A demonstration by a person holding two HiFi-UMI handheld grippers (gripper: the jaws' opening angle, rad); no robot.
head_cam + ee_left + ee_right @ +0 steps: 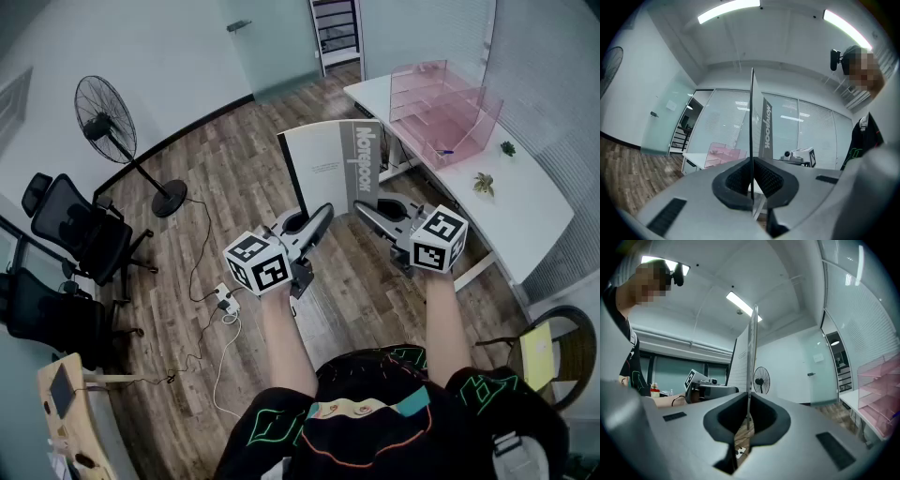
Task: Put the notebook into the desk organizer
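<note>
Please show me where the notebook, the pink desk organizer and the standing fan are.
notebook (323, 173), head view, on its grey cover.
desk organizer (469, 122), head view, on its pink side wall.
fan (105, 117), head view, on its round grille.

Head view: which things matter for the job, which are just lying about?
Job: notebook, held upright by the left gripper and right gripper, both shut on it; pink desk organizer on the white desk.
Lying about: standing fan, office chairs, small plants, power strip on the floor.
</note>
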